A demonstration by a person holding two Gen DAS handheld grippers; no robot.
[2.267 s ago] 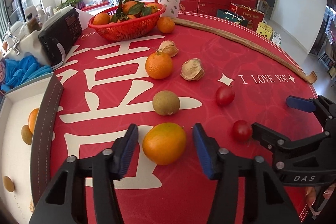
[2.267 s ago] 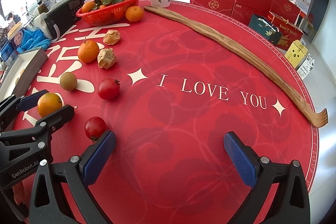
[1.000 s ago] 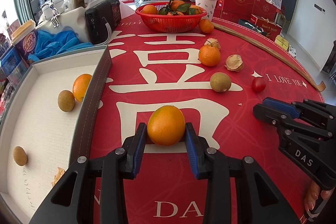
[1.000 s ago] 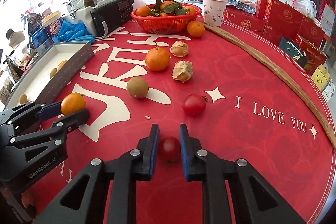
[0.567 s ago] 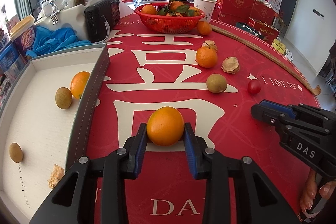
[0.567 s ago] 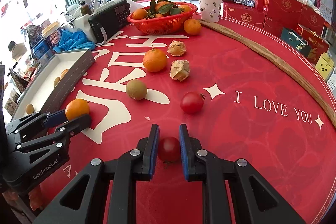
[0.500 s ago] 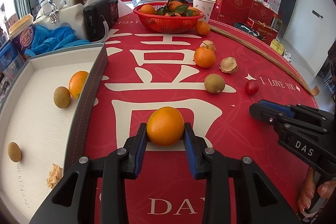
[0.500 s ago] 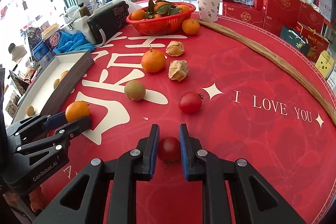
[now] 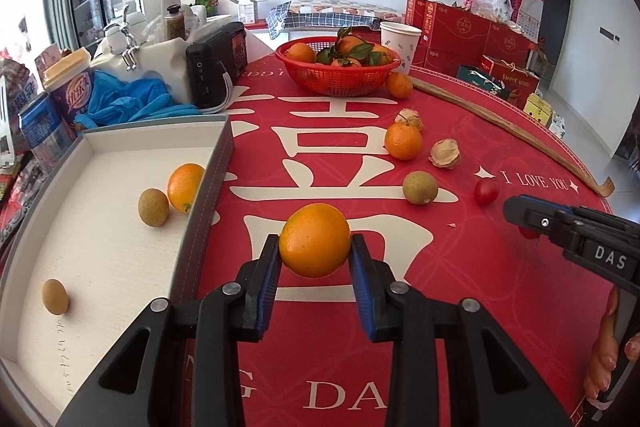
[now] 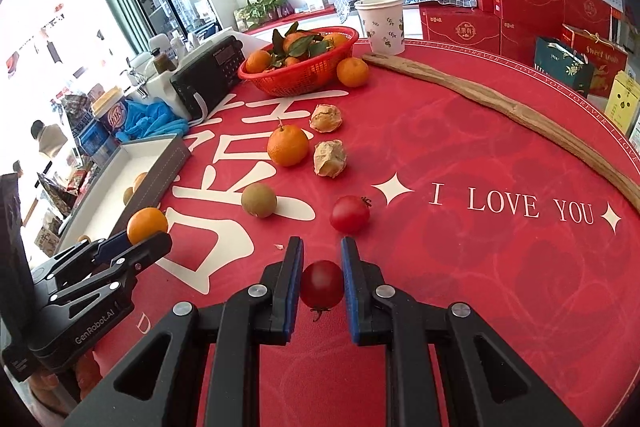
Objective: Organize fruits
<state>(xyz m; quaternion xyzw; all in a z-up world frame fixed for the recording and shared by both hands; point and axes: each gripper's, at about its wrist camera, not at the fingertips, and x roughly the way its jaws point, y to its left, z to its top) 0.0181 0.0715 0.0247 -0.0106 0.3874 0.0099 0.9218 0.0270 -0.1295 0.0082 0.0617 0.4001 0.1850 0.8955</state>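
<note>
Above red printed cloth (image 9: pixel 460 307), left tongs (image 9: pixel 314 259) clamp glossy round orange (image 9: pixel 314 239), right tongs (image 10: pixel 321 279) smooth tomato (image 10: pixel 321 283); both lifted now.

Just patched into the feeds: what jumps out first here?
Each hand-held gripper is clamped on fruit above the red tablecloth: the left hand-held gripper holds an orange, the right hand-held gripper a small red tomato. A white tray at the table's left edge already holds fruit.
</note>
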